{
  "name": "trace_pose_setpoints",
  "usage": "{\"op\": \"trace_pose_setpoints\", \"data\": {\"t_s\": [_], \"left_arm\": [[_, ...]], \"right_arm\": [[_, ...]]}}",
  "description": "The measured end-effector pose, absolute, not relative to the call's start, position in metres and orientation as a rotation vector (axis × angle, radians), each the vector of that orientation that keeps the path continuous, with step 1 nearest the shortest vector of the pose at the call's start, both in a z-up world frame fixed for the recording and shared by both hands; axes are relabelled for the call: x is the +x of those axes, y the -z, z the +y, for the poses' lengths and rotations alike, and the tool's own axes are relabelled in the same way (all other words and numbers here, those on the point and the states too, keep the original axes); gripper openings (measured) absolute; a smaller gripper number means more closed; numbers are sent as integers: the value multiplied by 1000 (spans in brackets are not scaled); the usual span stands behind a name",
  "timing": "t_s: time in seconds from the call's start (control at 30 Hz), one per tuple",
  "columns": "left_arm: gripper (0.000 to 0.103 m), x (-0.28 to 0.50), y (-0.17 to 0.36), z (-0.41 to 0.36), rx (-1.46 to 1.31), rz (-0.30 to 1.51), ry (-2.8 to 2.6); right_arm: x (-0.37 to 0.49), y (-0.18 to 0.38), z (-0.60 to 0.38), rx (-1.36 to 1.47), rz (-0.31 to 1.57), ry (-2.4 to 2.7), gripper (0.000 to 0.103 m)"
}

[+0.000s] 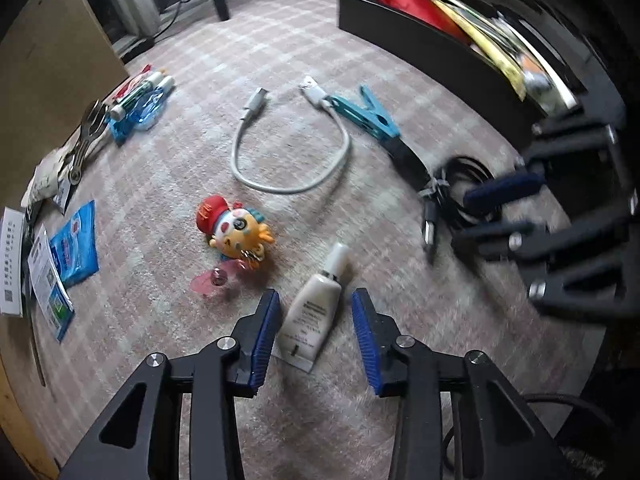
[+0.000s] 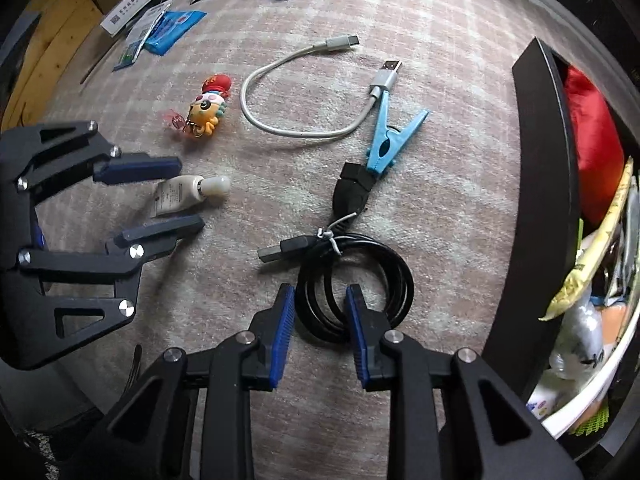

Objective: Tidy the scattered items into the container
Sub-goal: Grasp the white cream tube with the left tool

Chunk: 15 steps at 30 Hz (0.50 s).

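Observation:
A white cream tube point(image 1: 314, 316) lies on the checked carpet between the blue pads of my left gripper point(image 1: 316, 296). The jaws are open, with carpet showing between the tube and the right pad. The right wrist view shows the same left gripper point(image 2: 188, 196) straddling the tube point(image 2: 188, 196). My right gripper point(image 2: 320, 292) points down over a coiled black USB cable point(image 2: 360, 280). The coil's left strands run between its open jaws, with carpet showing beside them. In the left wrist view the right gripper point(image 1: 476, 216) is blurred above that cable point(image 1: 460, 184). The black container point(image 2: 548, 200) stands at the right, holding several items.
On the carpet lie a white short cable point(image 1: 288, 188), a blue clothes peg point(image 1: 368, 116), a toy figure keychain point(image 1: 236, 228), a blue packet point(image 1: 76, 248), markers point(image 1: 140, 92) and a metal tool point(image 1: 86, 136). The container's wall point(image 1: 400, 36) runs along the far right.

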<state>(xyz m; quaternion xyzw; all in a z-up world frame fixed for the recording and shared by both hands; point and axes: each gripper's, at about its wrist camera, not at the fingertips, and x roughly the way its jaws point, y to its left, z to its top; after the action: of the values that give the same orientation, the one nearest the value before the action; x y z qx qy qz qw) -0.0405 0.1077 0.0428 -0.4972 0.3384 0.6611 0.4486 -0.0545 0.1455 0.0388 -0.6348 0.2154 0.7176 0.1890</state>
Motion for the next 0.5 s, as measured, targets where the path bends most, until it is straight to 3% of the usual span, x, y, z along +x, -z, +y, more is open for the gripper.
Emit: {"op": "trace_pose_setpoints", "data": {"t_s": [0.07, 0.5], "left_arm": [[20, -40, -44, 111, -1235, 839, -1654], [20, -54, -72, 86, -1333, 636, -1803]], "right_arm": [[-61, -38, 142, -1783, 567, -2012, 24], [-63, -49, 160, -1661, 731, -2040, 15]]}}
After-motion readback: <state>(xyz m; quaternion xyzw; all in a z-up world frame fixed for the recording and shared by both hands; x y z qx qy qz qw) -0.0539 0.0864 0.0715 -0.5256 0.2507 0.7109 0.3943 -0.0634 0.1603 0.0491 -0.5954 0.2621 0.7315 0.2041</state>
